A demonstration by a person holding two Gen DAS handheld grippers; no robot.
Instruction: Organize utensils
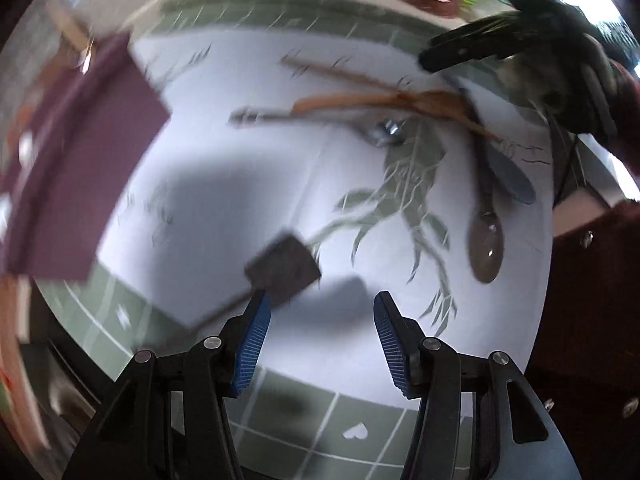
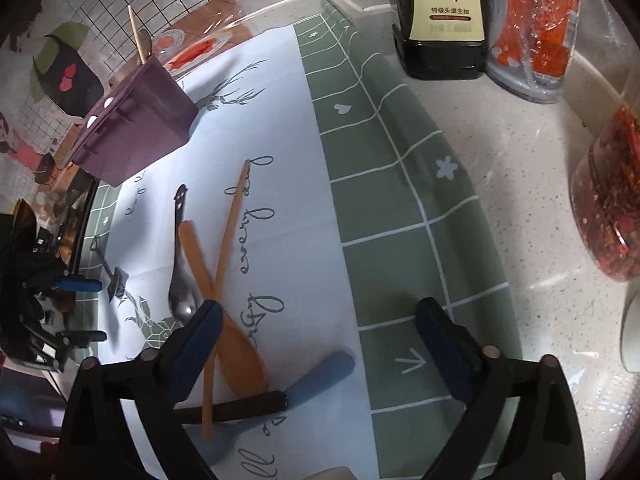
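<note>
Several utensils lie crossed on the white mat point(image 2: 280, 128): a wooden spoon point(image 2: 236, 352), a wooden chopstick point(image 2: 230, 232), a metal spoon point(image 2: 180, 280) and a blue-headed utensil point(image 2: 324, 372) with a black handle. My right gripper point(image 2: 320, 306) hangs open over them with nothing between its pads. The left wrist view is blurred. My left gripper point(image 1: 320, 308) is open above the mat's near edge. A small dark flat-headed utensil point(image 1: 284, 268) sits at its left fingertip, not pinched. The purple holder point(image 2: 132, 132) stands at the mat's far corner with one wooden stick point(image 2: 136, 32) upright in it.
A soy sauce bottle point(image 2: 440, 16), a wrapped red packet point(image 2: 536, 28) and a jar of red flakes point(image 2: 608, 208) stand on the speckled counter point(image 2: 500, 160) to the right. The mat's green checked border point(image 2: 380, 160) runs between. A dark red sleeve point(image 1: 592, 300) shows at right.
</note>
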